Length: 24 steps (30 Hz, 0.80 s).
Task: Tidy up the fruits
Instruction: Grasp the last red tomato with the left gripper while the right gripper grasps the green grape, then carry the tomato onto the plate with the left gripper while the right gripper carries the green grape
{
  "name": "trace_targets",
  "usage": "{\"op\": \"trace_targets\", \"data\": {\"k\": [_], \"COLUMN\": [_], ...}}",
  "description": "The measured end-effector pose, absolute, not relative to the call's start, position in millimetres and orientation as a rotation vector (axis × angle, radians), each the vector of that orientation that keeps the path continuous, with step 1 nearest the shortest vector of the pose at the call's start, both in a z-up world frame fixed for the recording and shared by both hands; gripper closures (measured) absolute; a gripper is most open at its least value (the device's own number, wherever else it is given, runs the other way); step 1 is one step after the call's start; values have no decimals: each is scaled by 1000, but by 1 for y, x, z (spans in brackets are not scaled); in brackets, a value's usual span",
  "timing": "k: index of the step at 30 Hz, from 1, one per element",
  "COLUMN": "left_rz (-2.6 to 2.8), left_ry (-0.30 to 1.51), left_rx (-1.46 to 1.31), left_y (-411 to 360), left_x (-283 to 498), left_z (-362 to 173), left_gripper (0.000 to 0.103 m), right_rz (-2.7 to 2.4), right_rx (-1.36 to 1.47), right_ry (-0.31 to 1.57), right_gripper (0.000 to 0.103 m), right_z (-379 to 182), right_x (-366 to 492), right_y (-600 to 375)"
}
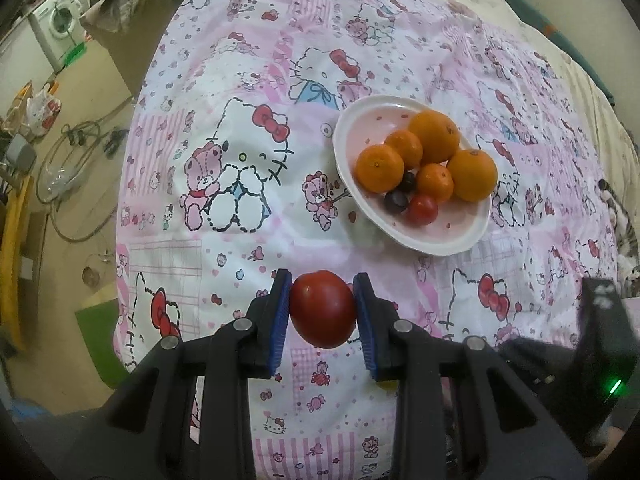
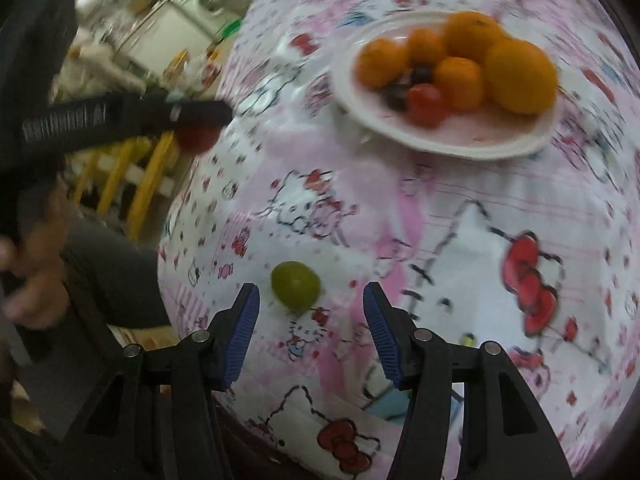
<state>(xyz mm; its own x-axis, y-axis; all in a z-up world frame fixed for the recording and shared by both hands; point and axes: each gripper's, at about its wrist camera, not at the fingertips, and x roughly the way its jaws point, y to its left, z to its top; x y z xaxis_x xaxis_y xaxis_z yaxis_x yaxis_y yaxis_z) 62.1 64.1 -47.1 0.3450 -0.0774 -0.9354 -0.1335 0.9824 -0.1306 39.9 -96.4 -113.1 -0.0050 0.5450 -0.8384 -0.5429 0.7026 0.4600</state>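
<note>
My left gripper (image 1: 322, 294) is shut on a large red tomato (image 1: 322, 309), held above the Hello Kitty cloth, short of the white plate (image 1: 348, 132). The plate holds several oranges (image 1: 434, 136), two dark grapes (image 1: 396, 201) and a small red tomato (image 1: 422, 209). In the right wrist view my right gripper (image 2: 311, 304) is open and empty, just behind a green grape (image 2: 295, 286) lying on the cloth. The plate (image 2: 472, 142) lies farther ahead. The left gripper with the red tomato (image 2: 196, 136) shows at the left.
The table is covered by a pink and white Hello Kitty cloth (image 1: 240, 152). To the left lie a floor with a hose (image 1: 76, 184), a washing machine (image 1: 56, 24) and yellow furniture (image 2: 120, 176). The right wrist view is motion-blurred.
</note>
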Motion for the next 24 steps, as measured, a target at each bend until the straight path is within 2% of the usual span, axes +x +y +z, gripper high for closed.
{"op": "trace_targets", "data": {"k": [7, 14, 24], "left_rz": [35, 43, 50], "left_ry": [1227, 1230, 1226], "left_rx": [-220, -228, -219], "left_y": [72, 75, 69], "left_x": [58, 58, 62], "left_z": [-49, -51, -51], "left_gripper": [76, 76, 76], "right_rz": [892, 890, 885], "right_rx": [-185, -262, -135], "right_ry": [1288, 1226, 1194], "right_gripper": [48, 72, 73], "right_z": [-126, -128, -107], "right_x": [28, 25, 35], "right_y": [-58, -49, -77]}}
